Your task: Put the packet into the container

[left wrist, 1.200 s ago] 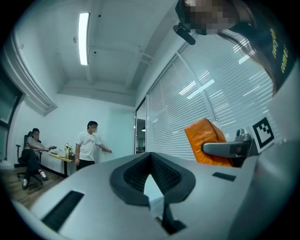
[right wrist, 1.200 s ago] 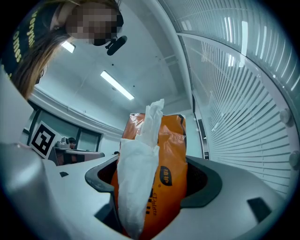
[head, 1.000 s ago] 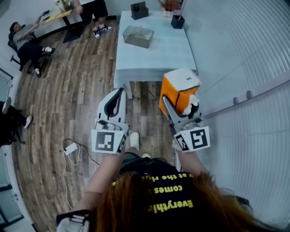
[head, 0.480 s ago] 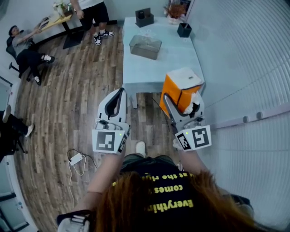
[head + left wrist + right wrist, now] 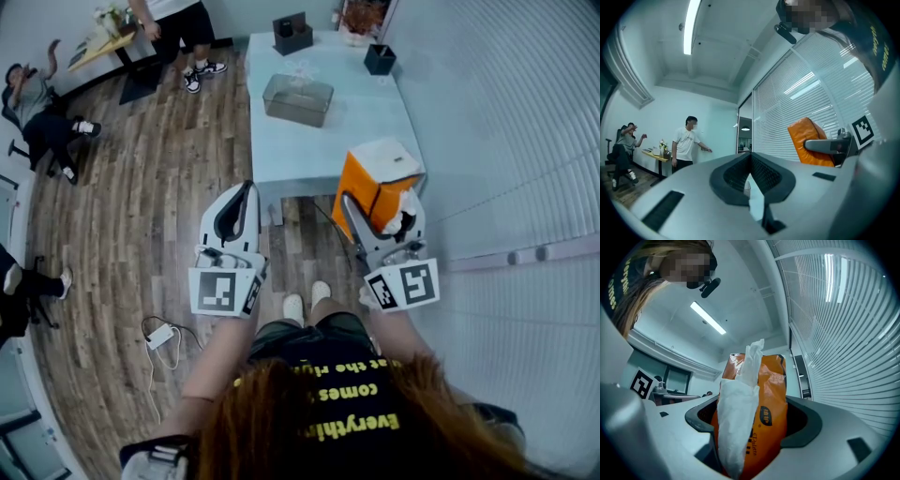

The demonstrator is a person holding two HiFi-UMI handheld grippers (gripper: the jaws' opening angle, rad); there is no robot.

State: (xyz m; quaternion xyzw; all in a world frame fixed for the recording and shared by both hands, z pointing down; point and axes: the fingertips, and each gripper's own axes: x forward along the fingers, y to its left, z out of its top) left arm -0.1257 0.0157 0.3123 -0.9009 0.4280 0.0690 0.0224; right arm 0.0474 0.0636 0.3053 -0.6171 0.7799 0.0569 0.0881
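Observation:
My right gripper (image 5: 381, 210) is shut on an orange packet (image 5: 373, 180) with a white top and white tissue sticking out of it. In the right gripper view the packet (image 5: 764, 394) stands upright between the jaws of that gripper (image 5: 750, 430). My left gripper (image 5: 244, 187) is held beside it, shut and holding nothing; in its own view the pads (image 5: 765, 174) meet at the tips. The orange packet (image 5: 808, 140) also shows to the right there. A clear rectangular container (image 5: 298, 99) sits on the pale blue table (image 5: 328, 141) ahead, well beyond both grippers.
Two dark boxes (image 5: 292, 30) (image 5: 380, 59) and flowers (image 5: 356, 13) stand at the table's far end. White blinds (image 5: 525, 141) line the right side. A standing person (image 5: 176, 26) and a seated one (image 5: 42, 112) are far left. A charger and cable (image 5: 159, 336) lie on the wood floor.
Both grippers keep their pose and the packet stays held. The holder's feet have come together under the grippers, and the table sits slightly nearer in the view.

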